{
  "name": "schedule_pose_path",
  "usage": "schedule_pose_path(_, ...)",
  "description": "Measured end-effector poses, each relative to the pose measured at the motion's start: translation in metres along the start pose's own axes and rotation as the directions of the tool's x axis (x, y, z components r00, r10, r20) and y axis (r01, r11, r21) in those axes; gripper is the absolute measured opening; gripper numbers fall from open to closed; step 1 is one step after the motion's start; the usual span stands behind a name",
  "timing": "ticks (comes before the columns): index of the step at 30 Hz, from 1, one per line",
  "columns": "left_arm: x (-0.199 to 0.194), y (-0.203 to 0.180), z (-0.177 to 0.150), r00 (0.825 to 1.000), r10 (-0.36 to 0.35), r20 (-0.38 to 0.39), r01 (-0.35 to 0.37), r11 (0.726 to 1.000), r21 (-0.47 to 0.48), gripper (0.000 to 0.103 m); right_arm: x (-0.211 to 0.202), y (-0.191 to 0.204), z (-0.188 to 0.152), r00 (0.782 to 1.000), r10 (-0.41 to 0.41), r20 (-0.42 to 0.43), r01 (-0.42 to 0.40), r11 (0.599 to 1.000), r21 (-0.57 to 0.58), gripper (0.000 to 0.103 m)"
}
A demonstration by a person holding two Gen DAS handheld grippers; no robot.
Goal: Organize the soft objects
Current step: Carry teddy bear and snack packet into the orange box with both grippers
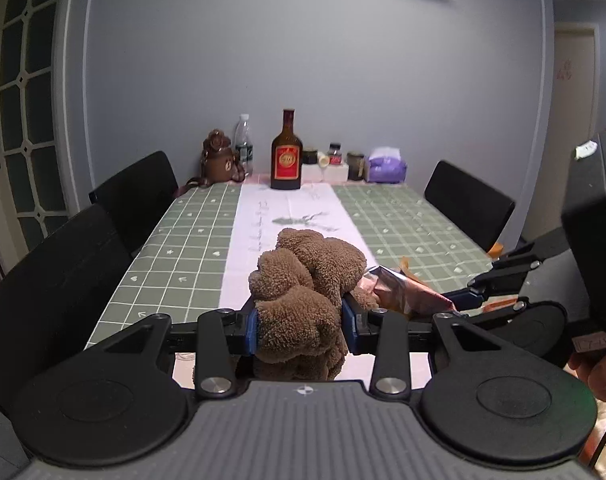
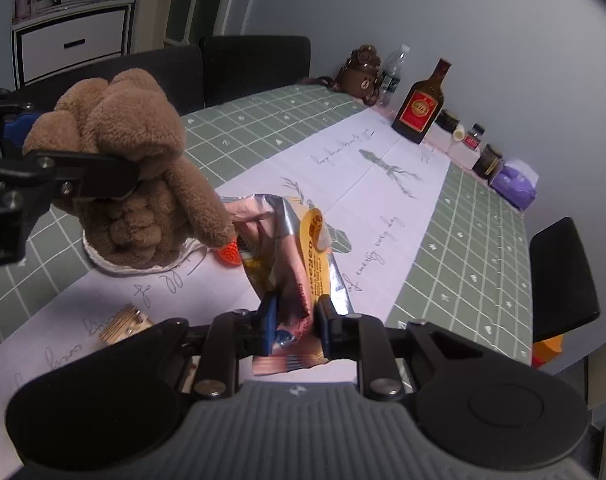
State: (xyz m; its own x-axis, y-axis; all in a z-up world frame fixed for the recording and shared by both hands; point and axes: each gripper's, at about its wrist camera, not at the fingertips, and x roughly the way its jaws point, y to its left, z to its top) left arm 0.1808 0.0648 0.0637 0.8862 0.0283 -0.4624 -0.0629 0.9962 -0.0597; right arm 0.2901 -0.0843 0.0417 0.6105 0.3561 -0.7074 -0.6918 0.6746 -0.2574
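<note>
My left gripper (image 1: 300,322) is shut on a brown plush toy (image 1: 307,284) and holds it above the table; the same gripper and toy (image 2: 119,148) show at the left of the right wrist view. My right gripper (image 2: 297,320) is shut on a crinkled foil snack bag (image 2: 299,248) with orange and pink print, held up just right of the plush. The bag (image 1: 399,290) and the right gripper's fingers (image 1: 475,294) show at the right of the left wrist view. The toy's lower limb hangs close to the bag's top.
A white-rimmed dish (image 2: 115,266) lies under the plush, an orange ball (image 2: 229,254) beside it, a wooden comb-like piece (image 2: 123,322) nearer. At the far table (image 1: 183,248) edge stand a brown bottle (image 1: 286,156), water bottle (image 1: 243,140), bear bag (image 1: 219,158), jars, purple tissue pack (image 1: 385,166). Black chairs flank both sides.
</note>
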Motion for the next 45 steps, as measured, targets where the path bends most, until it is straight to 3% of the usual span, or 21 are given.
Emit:
schedule_pose_path(8, -0.045, -0.044, -0.004, 0.99, -0.125, 0.062, 0.125, 0.992, 0.006, 0.044, -0.079, -0.018, -0.047, 0.994, -0.101, 0.038, 0.1, 0.995, 0.028, 0.02)
schedule_pose_path(14, -0.054, -0.096, -0.01, 0.972, -0.228, 0.055, 0.224, 0.972, 0.073, 0.044, -0.119, -0.049, -0.097, 0.978, -0.21, -0.008, 0.21, 0.975, 0.077, 0.02)
schedule_pose_path(18, -0.051, -0.133, -0.022, 0.942, -0.336, -0.003, 0.334, 0.937, 0.1, 0.044, -0.13, -0.071, -0.132, 0.963, -0.262, -0.062, 0.267, 0.957, 0.115, 0.02)
schedule_pose_path(25, -0.022, -0.183, -0.04, 0.884, -0.448, -0.137, 0.465, 0.873, 0.148, 0.044, -0.123, -0.093, -0.173, 0.943, -0.294, -0.155, 0.314, 0.941, 0.128, 0.02)
schedule_pose_path(30, 0.004, -0.204, -0.052, 0.871, -0.436, -0.229, 0.477, 0.861, 0.175, 0.044, -0.105, -0.102, -0.185, 0.938, -0.282, -0.201, 0.309, 0.944, 0.117, 0.02)
schedule_pose_path(36, 0.032, -0.221, -0.058, 0.837, -0.433, -0.334, 0.511, 0.838, 0.194, 0.044, -0.078, -0.106, -0.189, 0.931, -0.284, -0.232, 0.307, 0.949, 0.071, 0.019)
schedule_pose_path(45, 0.064, -0.219, -0.066, 0.819, -0.416, -0.395, 0.508, 0.846, 0.16, 0.045, -0.055, -0.106, -0.193, 0.936, -0.251, -0.248, 0.272, 0.961, 0.055, 0.019)
